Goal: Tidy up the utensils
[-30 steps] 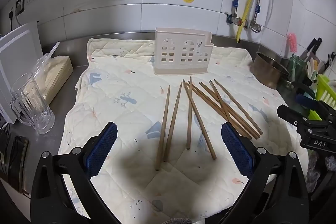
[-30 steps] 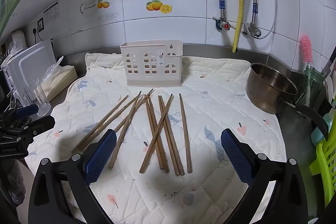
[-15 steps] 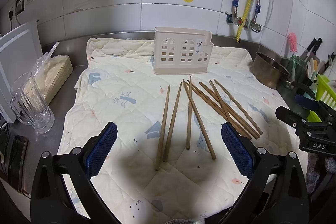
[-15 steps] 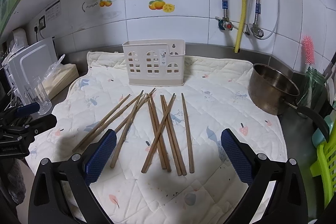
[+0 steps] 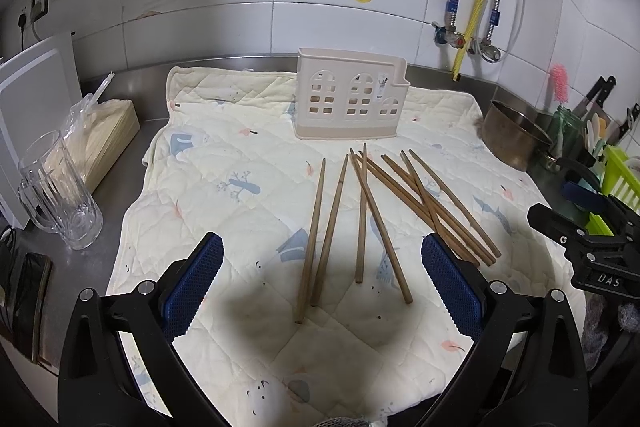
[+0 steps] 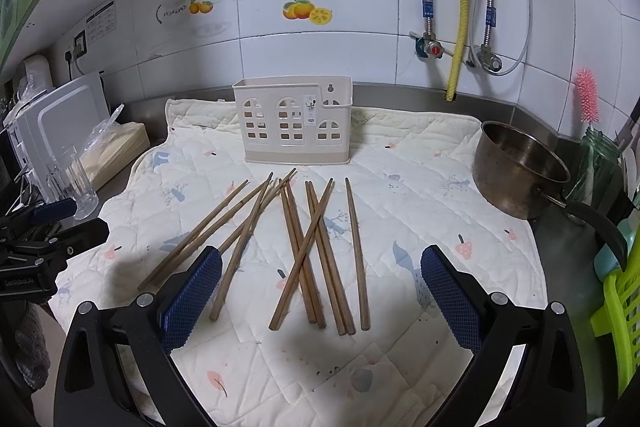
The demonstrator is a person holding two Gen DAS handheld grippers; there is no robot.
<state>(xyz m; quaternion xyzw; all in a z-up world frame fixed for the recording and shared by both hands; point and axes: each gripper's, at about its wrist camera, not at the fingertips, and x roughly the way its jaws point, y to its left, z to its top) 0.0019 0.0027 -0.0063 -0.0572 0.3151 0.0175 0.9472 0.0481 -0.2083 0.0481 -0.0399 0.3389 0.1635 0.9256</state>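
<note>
Several brown wooden chopsticks [image 5: 362, 215] lie loose and partly crossed on a cream quilted cloth [image 5: 224, 179]; they also show in the right wrist view [image 6: 304, 247]. A beige plastic utensil holder [image 5: 350, 105] with window cut-outs stands upright behind them, also in the right wrist view [image 6: 294, 125]. My left gripper [image 5: 322, 285] is open and empty, above the near ends of the left chopsticks. My right gripper [image 6: 320, 297] is open and empty, above the near ends of the middle chopsticks.
A glass mug [image 5: 60, 193], a bagged stack [image 5: 102, 137] and a white board [image 5: 32, 99] stand at the left. A metal pot [image 6: 520, 171], a green rack [image 6: 618, 307], a pink brush [image 6: 586, 95] and wall pipes [image 6: 460, 7] are at the right.
The right gripper has moved slightly forward and down toward the chopsticks. The left gripper has barely moved.
</note>
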